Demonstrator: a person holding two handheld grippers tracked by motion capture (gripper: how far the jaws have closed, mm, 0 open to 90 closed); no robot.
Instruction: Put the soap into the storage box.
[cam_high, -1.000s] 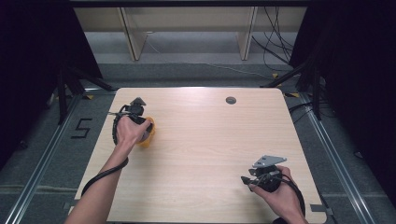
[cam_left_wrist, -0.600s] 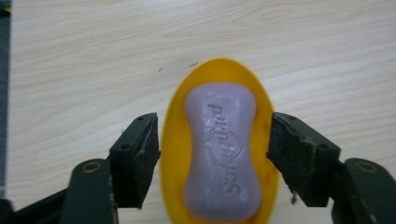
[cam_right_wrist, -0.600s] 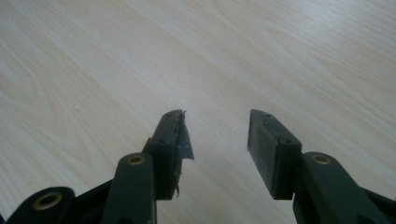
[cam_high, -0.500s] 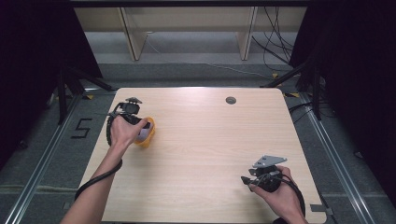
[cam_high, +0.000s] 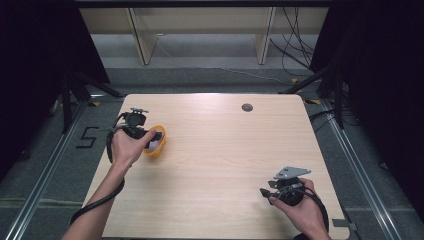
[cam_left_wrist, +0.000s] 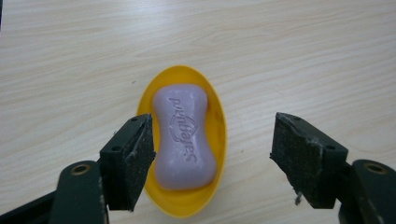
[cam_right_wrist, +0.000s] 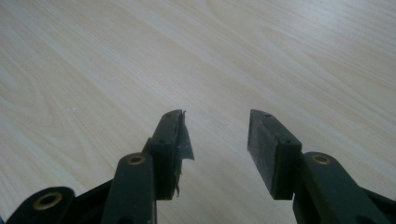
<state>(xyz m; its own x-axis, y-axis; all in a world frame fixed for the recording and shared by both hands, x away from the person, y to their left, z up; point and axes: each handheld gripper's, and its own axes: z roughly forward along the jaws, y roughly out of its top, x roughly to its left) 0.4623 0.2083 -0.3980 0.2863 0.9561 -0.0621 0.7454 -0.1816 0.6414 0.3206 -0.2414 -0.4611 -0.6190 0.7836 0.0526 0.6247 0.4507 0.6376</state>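
One dish (cam_left_wrist: 184, 205) — one soap (cam_left_wrist: 183, 135) inside; left gripper (cam_left_wrist: 212, 158) spread above it, right gripper (cam_right_wrist: 215, 149) spread, empty.

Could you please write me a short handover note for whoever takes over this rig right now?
Left gripper: open, above the purple soap bar, its fingers either side, nothing gripped.
Right gripper: open, empty, over bare table at the near right.
Soap lies in the yellow dish, at the table's left side.
Done: left gripper lined up over the soap.
Left: probably close on the soap or dish and move it.
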